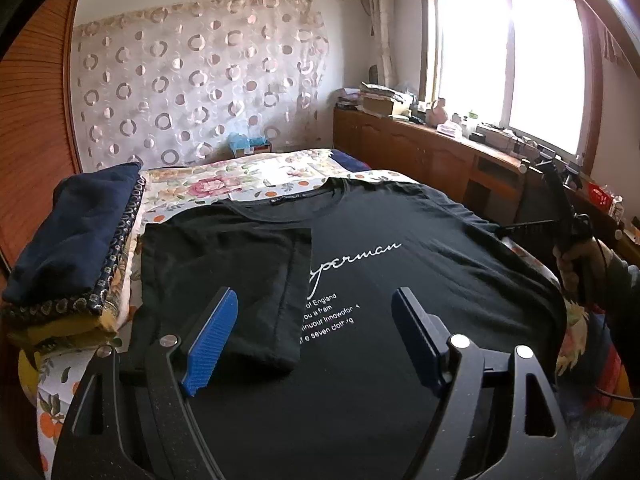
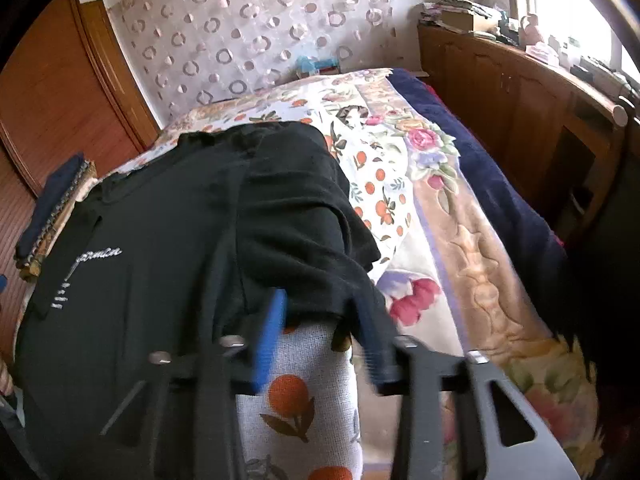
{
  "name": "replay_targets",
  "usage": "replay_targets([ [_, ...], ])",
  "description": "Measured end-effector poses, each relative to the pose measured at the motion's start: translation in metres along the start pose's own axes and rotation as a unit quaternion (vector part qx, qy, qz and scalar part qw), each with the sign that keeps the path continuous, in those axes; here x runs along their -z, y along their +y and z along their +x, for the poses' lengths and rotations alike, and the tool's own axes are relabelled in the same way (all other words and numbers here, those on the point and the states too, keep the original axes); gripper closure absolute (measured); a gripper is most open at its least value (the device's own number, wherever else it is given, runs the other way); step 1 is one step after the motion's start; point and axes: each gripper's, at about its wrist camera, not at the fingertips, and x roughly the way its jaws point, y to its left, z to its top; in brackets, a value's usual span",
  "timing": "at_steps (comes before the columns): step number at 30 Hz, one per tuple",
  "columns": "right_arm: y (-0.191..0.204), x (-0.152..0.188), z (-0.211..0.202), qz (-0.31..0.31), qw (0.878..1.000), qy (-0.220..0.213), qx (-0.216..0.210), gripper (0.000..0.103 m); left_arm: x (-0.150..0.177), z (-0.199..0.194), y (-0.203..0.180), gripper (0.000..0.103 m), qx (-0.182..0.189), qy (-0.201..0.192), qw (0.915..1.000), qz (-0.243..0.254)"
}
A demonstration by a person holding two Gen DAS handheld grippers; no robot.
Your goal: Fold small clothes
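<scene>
A black T-shirt (image 1: 400, 280) with white script lies face up on the floral bedspread (image 1: 256, 178). Its left side and sleeve (image 1: 224, 272) are folded in over the chest. My left gripper (image 1: 316, 320) is open and empty, hovering above the shirt's lower middle. My right gripper (image 2: 320, 320) is at the shirt's right edge (image 2: 320, 280), its blue fingers (image 2: 272, 336) apart with the black cloth lying over their tips; the frame is blurred. It also shows in the left wrist view (image 1: 560, 220) at the shirt's right sleeve.
A stack of folded clothes (image 1: 76, 248) sits at the bed's left edge by a wooden wardrobe (image 1: 32, 128). A long wooden cabinet (image 1: 420, 152) with clutter runs under the window on the right. A navy blanket (image 2: 480, 184) edges the bed.
</scene>
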Motion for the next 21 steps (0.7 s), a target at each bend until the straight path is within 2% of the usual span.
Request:
replay_targets([
  [1, 0.002, 0.0, -0.001, -0.005, 1.0, -0.004, 0.008, 0.086, 0.001, 0.0, -0.001, 0.023, 0.0, 0.001, 1.0, 0.0],
  [2, 0.003, 0.0, -0.002, -0.011, 1.0, -0.005, 0.014, 0.087, 0.0, 0.001, -0.001, 0.023, 0.0, 0.002, 1.0, 0.0],
  [4, 0.006, -0.002, -0.004, -0.026, 0.999, -0.009, 0.034, 0.096, 0.001, 0.002, -0.001, 0.023, 0.0, 0.003, 1.0, -0.002],
  [8, 0.027, -0.007, -0.014, -0.067, 0.994, -0.044, 0.069, 0.097, 0.003, 0.004, -0.001, 0.023, -0.001, 0.008, 1.0, -0.004],
  [11, 0.047, -0.014, -0.023, -0.092, 0.991, -0.072, 0.064, 0.097, 0.003, 0.005, 0.0, 0.023, -0.001, 0.009, 0.9999, -0.008],
  [14, 0.075, -0.02, -0.028, -0.125, 0.987, -0.088, 0.041, 0.097, 0.004, 0.006, 0.001, 0.023, -0.004, 0.01, 0.9999, -0.011],
  [17, 0.109, -0.012, -0.022, -0.16, 0.984, -0.077, 0.005, 0.097, 0.004, 0.006, 0.002, 0.023, -0.004, 0.011, 0.9998, -0.015],
  [21, 0.123, 0.008, -0.004, -0.146, 0.988, -0.041, -0.021, 0.097, 0.006, 0.005, 0.003, 0.023, 0.004, 0.012, 0.9997, -0.019],
])
